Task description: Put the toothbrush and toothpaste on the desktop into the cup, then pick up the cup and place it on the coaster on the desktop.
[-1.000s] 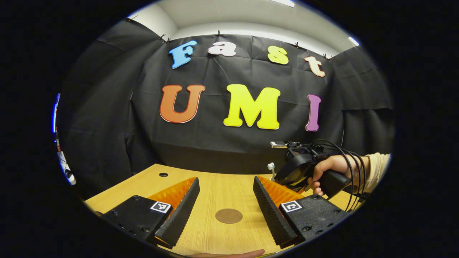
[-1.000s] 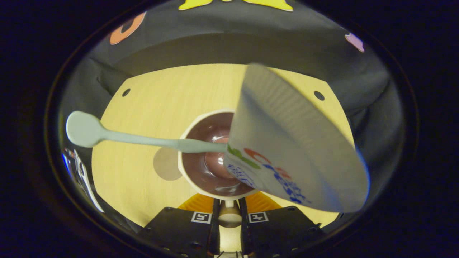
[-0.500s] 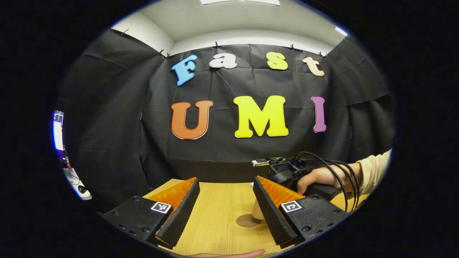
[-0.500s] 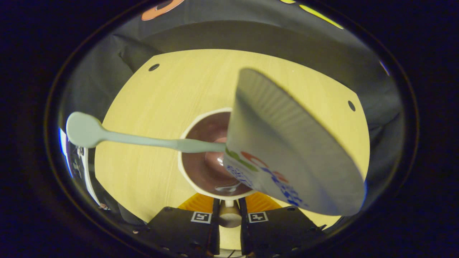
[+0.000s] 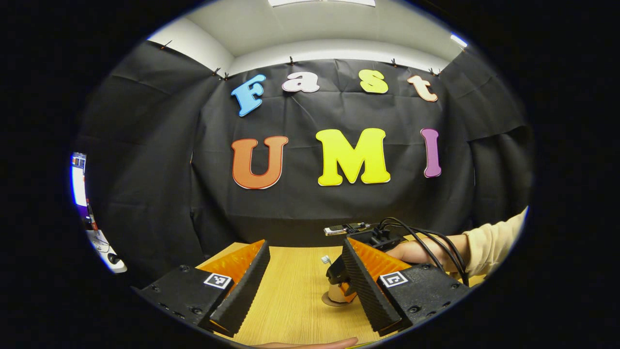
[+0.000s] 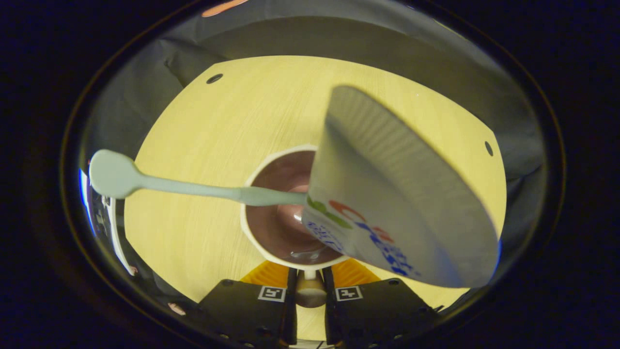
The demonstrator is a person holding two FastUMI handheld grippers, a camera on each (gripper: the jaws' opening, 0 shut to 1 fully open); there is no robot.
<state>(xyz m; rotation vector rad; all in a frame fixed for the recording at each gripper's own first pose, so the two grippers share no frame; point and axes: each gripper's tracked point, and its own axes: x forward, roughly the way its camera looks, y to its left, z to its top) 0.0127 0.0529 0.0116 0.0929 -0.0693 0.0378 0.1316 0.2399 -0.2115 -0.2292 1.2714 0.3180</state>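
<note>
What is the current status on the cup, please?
Right claw shut on cup handle; left claw open, idle. Toothbrush and toothpaste in cup. Cup at coaster; full contact unclear. Nothing in the way.

The left gripper (image 5: 304, 278) has its jaws wide apart, holding nothing. The right gripper (image 6: 309, 290) has both fingers closed on the handle of the white cup (image 6: 256, 242).

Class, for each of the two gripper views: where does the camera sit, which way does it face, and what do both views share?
Left gripper view: rides the left tongs, open, level over the desk, facing the wall; a sleeve shows.
Right gripper view: rides the right tongs, looking down into the cup, gripping its handle.
Shared: cup, toothbrush, desk.
</note>
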